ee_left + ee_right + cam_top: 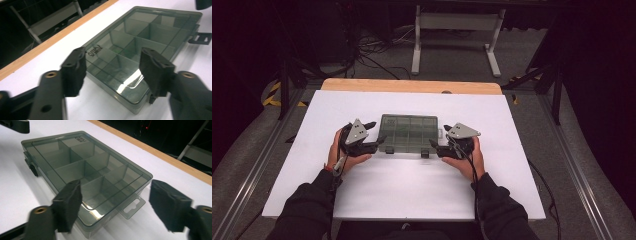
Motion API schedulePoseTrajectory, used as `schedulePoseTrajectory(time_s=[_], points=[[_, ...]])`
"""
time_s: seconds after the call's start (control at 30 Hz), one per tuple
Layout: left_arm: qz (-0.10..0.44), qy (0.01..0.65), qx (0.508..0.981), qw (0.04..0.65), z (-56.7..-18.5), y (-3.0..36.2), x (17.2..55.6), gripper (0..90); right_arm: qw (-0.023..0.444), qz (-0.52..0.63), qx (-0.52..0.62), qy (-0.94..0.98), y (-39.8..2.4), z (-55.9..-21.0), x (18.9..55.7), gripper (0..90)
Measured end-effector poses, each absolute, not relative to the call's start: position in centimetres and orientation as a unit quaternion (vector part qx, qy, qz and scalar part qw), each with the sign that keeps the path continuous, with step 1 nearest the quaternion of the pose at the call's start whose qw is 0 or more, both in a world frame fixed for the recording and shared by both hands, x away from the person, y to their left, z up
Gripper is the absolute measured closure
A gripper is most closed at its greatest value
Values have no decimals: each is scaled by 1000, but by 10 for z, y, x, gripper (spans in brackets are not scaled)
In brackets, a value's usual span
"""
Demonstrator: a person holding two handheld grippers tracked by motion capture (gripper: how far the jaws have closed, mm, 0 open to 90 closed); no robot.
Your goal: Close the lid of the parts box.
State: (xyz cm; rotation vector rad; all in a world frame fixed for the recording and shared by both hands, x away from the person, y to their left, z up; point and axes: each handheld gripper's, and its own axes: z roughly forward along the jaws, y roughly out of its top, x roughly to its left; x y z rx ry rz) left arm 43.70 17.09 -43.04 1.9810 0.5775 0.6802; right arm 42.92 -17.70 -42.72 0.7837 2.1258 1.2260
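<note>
A shut, smoky see-through compartment box [409, 132] lies flat in the middle of the white table top [412, 190]. My left gripper [377, 134] is at its left end and my right gripper [438, 137] at its right end, each held in a hand. In the left gripper view the box [140, 37] has empty compartments; the left gripper [113, 56] is open, its pads astride a near corner without pressing on it. In the right gripper view the right gripper [116, 187] is open too, and the box [75, 157] and its hang tab [131, 206] lie between and beyond the jaws.
A wooden strip [412, 86] runs along the table's far edge. Beyond it stand a white metal frame [457, 30] and loose cables on a grey floor. The box's dark latch [201, 38] sticks out at its side. Bare white surface surrounds the box.
</note>
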Motion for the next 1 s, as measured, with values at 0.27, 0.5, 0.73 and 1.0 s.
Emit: schedulePoseTrajectory(time_s=[0.27,0.5,0.73,1.0], points=[[278,259,800,465,-433,170,440,113,278,460,306,786,-177,-430,432,48],[278,257,798,470,-431,172,438,50,292,462,314,776,-181,-429,432,49],[289,264,789,474,-428,179,438,44,322,452,321,767,-189,-426,432,68],[293,271,781,481,-424,190,436,40,335,452,339,754,-203,-417,432,67]])
